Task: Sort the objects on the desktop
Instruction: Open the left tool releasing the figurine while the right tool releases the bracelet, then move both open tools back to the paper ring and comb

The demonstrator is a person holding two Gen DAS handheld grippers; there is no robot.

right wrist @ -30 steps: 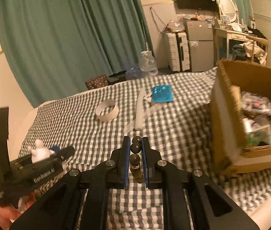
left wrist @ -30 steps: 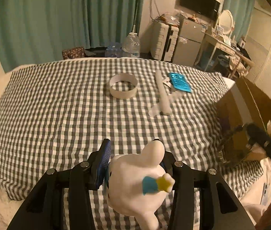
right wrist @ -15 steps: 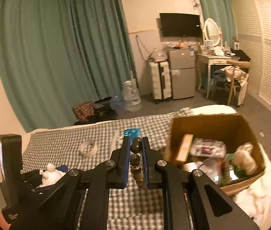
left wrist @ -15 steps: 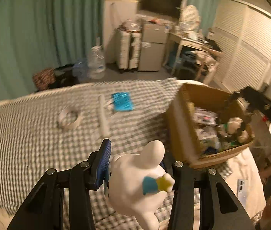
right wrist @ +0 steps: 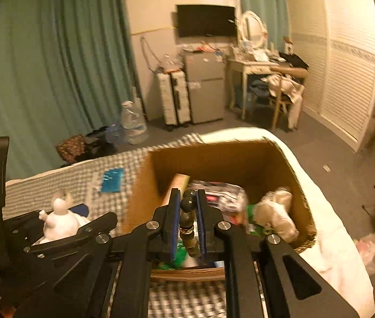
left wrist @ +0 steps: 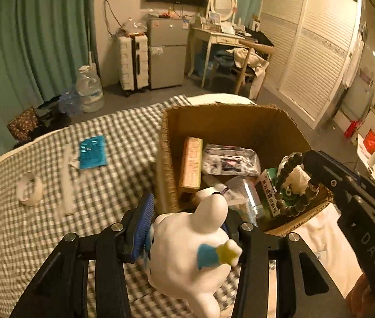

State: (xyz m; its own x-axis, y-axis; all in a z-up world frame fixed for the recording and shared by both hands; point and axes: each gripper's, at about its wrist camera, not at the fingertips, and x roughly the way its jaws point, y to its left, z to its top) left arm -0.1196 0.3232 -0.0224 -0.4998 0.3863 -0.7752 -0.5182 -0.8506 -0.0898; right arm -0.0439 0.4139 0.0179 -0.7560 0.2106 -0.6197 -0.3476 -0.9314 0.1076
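Note:
A white toy figure (left wrist: 187, 251) with a blue bow and a yellow star sits between the blue pads of my left gripper (left wrist: 187, 217), which is shut on it just before the near-left corner of the cardboard box (left wrist: 230, 122). In the right wrist view the same toy (right wrist: 60, 220) shows at the lower left. My right gripper (right wrist: 187, 212) is shut on a dark bead bracelet (right wrist: 187, 220) over the box (right wrist: 214, 159). From the left wrist view the bracelet (left wrist: 288, 185) hangs as a loop above the box's contents.
The box holds several packets, an orange carton (left wrist: 191, 164) and a plush toy (right wrist: 275, 212). On the checked cloth (left wrist: 15, 238) lie a blue packet (left wrist: 92, 152), a white stick (left wrist: 67, 182) and a tape roll (left wrist: 30, 189). Beyond the bed are floor, a fridge and a desk.
Both grippers have swung right and risen, from over the checked cloth to the cardboard box. The toy and the bracelet stay gripped. The tape roll and blue packet have slid to the left.

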